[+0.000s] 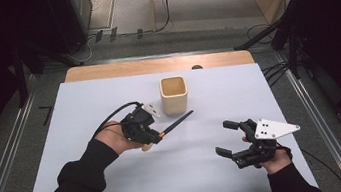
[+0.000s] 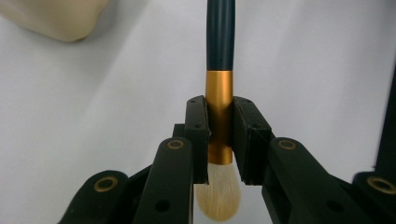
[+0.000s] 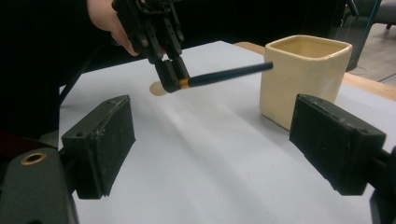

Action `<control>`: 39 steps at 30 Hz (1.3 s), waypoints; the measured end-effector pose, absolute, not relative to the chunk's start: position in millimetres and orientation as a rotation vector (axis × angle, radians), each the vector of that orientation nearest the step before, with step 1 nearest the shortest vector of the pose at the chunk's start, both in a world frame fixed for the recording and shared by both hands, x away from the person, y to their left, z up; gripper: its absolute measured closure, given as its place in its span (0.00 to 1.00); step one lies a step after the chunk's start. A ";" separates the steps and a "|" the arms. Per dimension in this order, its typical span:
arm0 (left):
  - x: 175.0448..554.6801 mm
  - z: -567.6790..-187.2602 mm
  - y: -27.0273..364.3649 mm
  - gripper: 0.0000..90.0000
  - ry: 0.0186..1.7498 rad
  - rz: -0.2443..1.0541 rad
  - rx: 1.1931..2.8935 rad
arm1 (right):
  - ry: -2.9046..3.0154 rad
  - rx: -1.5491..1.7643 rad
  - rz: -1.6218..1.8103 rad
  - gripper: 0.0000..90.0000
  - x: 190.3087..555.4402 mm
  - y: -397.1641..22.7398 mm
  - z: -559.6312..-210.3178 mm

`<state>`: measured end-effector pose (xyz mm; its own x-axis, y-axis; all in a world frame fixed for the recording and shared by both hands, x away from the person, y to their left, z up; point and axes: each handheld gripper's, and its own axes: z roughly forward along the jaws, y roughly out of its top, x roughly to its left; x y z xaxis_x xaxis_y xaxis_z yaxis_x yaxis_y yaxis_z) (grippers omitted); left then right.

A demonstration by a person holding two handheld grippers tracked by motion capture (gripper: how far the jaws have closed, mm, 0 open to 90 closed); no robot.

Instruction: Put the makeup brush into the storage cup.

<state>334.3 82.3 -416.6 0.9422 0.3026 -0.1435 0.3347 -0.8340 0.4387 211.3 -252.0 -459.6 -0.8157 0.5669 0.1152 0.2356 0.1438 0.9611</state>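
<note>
Surface: a white sheet [image 1: 120, 184] covers a wooden table [image 1: 154, 65], whose bare strip shows along the 12 o'clock edge.
Room: grey floor with metal rails at 3 and 9 o'clock, loose cables and a pale wooden frame beyond the table, dark surroundings on both sides.
Brush [image 1: 176, 122]: a make-up brush with a dark blue handle, a gold collar and a cream tuft; it lies near the sheet's middle, lifted off it, handle pointing toward 2 o'clock.
Cup [image 1: 174, 95]: a cream square cup, upright and open-topped, just beyond the brush handle's tip at 12 o'clock.
Left gripper [image 1: 150, 138]: its jaws pinch the brush by the gold collar, tuft behind them.
Right gripper [image 1: 229, 138]: at 4 o'clock on the sheet, jaws spread wide apart with nothing between them.
</note>
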 end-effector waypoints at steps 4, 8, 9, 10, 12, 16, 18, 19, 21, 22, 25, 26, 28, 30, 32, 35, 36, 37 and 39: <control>328.8 -416.6 95.1 0.87 0.456 -0.083 2.575 | 2.156 0.779 1.721 0.16 211.8 -250.2 -459.4; 319.7 -418.6 108.5 0.87 0.483 -0.092 2.514 | 2.159 0.760 1.715 0.16 211.8 -245.5 -457.5; 318.3 -418.5 111.1 0.87 0.488 -0.096 2.506 | 2.164 0.750 1.713 0.16 211.8 -243.8 -457.2; 316.6 -418.4 114.6 0.87 0.488 -0.101 2.495 | 2.163 0.748 1.714 0.16 212.0 -242.7 -457.1; 312.4 -416.3 122.7 0.87 0.500 -0.103 2.469 | 2.171 0.751 1.703 0.16 213.2 -240.0 -457.2; 305.4 -412.3 136.5 0.87 0.504 -0.088 2.420 | 2.174 0.775 1.711 0.16 215.7 -236.5 -456.4; 303.1 -409.9 142.5 0.87 0.505 -0.099 2.405 | 2.195 0.784 1.713 0.16 217.7 -234.6 -455.6; 302.9 -409.0 144.1 0.87 0.508 -0.108 2.399 | 2.218 0.782 1.698 0.16 219.1 -232.9 -454.8; 300.1 -406.9 147.6 0.87 0.504 -0.100 2.386 | 2.228 0.762 1.668 0.16 220.5 -229.6 -455.0; 299.1 -406.7 149.3 0.87 0.497 -0.109 2.387 | 2.227 0.758 1.658 0.16 220.6 -228.3 -455.2; 295.0 -407.3 153.1 0.87 0.480 -0.108 2.387 | 2.235 0.740 1.656 0.16 221.5 -224.8 -455.0; 293.6 -407.8 153.7 0.87 0.479 -0.106 2.378 | 2.232 0.739 1.654 0.16 222.0 -223.8 -454.7; 291.3 -408.5 153.5 0.87 0.459 -0.104 2.384 | 2.232 0.749 1.652 0.16 224.2 -222.0 -453.8; 289.7 -409.3 152.5 0.87 0.432 -0.096 2.395 | 2.224 0.770 1.640 0.16 225.8 -220.0 -452.4; 288.9 -411.6 150.8 0.87 0.401 -0.072 2.401 | 2.216 0.779 1.642 0.16 225.9 -218.6 -451.2; 289.5 -414.2 147.8 0.87 0.374 -0.082 2.419 | 2.214 0.777 1.646 0.16 226.4 -216.9 -449.6; 289.6 -414.9 146.4 0.87 0.368 -0.088 2.425 | 2.218 0.777 1.643 0.16 226.6 -216.2 -449.2; 290.3 -414.9 145.5 0.87 0.359 -0.099 2.442 | 2.221 0.777 1.636 0.16 227.1 -215.3 -448.6; 290.2 -414.5 143.1 0.87 0.349 -0.116 2.455 | 2.236 0.751 1.634 0.16 229.1 -212.5 -447.0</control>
<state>290.2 143.1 -414.5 0.9606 0.2206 -0.1689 0.2779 -0.7550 0.5940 229.1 -212.5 -447.0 -0.8286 0.5537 0.0833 0.2474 0.2286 0.9416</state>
